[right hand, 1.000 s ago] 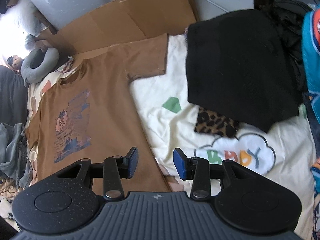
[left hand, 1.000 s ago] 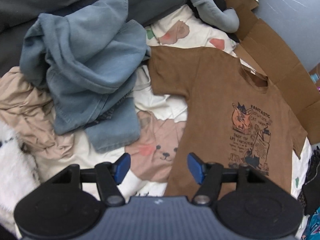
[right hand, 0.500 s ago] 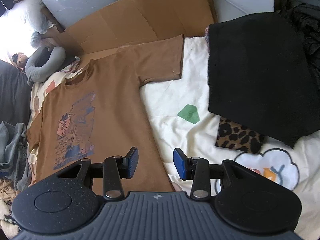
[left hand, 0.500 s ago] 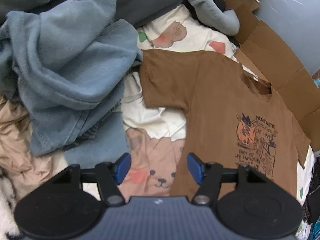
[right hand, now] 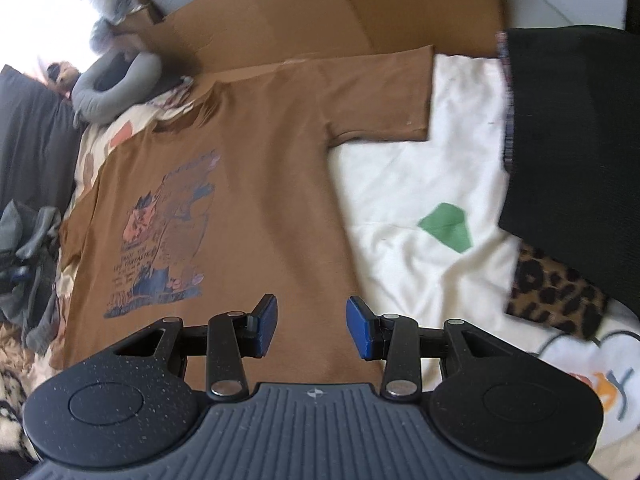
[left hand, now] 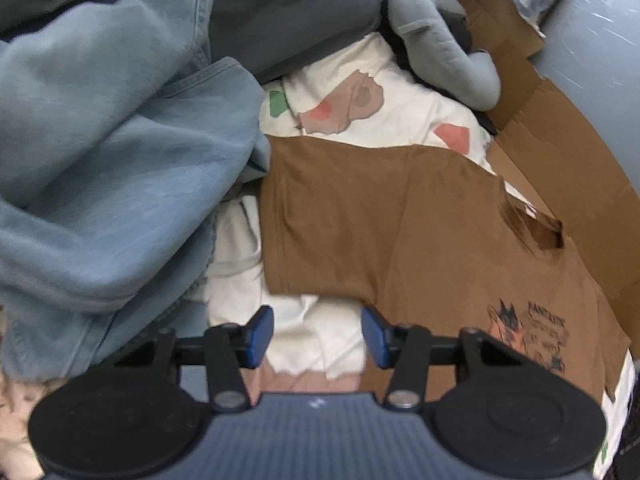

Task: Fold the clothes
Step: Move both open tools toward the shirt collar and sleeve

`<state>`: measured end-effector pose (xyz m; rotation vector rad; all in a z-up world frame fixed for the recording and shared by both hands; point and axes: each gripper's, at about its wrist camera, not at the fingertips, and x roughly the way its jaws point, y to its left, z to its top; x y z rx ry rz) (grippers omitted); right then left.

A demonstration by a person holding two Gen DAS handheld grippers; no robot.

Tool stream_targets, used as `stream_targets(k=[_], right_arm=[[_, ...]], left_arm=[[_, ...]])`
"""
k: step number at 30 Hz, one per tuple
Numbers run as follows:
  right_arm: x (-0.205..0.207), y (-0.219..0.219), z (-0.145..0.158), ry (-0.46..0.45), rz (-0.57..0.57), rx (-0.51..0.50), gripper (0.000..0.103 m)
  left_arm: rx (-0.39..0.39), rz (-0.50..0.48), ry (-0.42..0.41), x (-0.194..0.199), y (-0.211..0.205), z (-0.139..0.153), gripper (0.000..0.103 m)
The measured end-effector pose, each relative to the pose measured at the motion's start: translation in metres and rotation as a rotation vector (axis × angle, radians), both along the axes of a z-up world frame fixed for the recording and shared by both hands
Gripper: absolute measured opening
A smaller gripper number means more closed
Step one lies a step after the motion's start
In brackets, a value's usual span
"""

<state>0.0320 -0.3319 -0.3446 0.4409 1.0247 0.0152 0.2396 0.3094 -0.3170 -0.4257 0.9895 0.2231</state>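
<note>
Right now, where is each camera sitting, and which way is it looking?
Left wrist: sits on the left gripper, looks steeply down at the brown T-shirt sleeve and blue denim pile; only its closing, empty jaws show.
Right wrist: sits on the right gripper, looks down over the shirt's side edge and the black garment; only its open jaws show.
Shared: the T-shirt, grey neck pillow, cardboard.

You see a cream printed bedsheet (right hand: 420, 184) covering the bed, flattened brown cardboard (right hand: 340, 12) along its far edge against a pale grey wall (left hand: 600, 40), and bright daylight (right hand: 52, 12) at upper left.
</note>
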Motion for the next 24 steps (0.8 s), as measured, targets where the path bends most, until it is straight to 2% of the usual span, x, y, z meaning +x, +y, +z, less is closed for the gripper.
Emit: stream_targets(k=[7, 11, 18, 21, 22, 24], right_arm=[[0.020, 0.012, -0.018, 0.030, 0.045, -0.013, 0.046], [0.027, 0.014, -0.025, 0.046, 0.065, -0.024, 0.046], [0.036, 0.019, -0.032, 0.066, 0.087, -0.043, 0.045], [0.039, 0.020, -0.032, 0.066, 0.095, -0.052, 0.046], [0.040, 0.020, -0.032, 0.066, 0.097, -0.054, 0.046], [0.042, 0.020, -0.031, 0.065, 0.099, -0.058, 0.045]], left_arm=[[-0.032, 0.108, 0.010, 0.026, 0.017, -0.042, 0.033], [-0.100, 0.162, 0.018, 0.030, 0.026, -0.061, 0.032], [-0.147, 0.207, 0.037, 0.029, 0.027, -0.086, 0.035], [-0.155, 0.227, 0.015, 0.028, 0.029, -0.089, 0.030], [-0.161, 0.238, 0.006, 0.028, 0.030, -0.089, 0.018], [-0.147, 0.246, -0.019, 0.026, 0.032, -0.085, 0.012]])
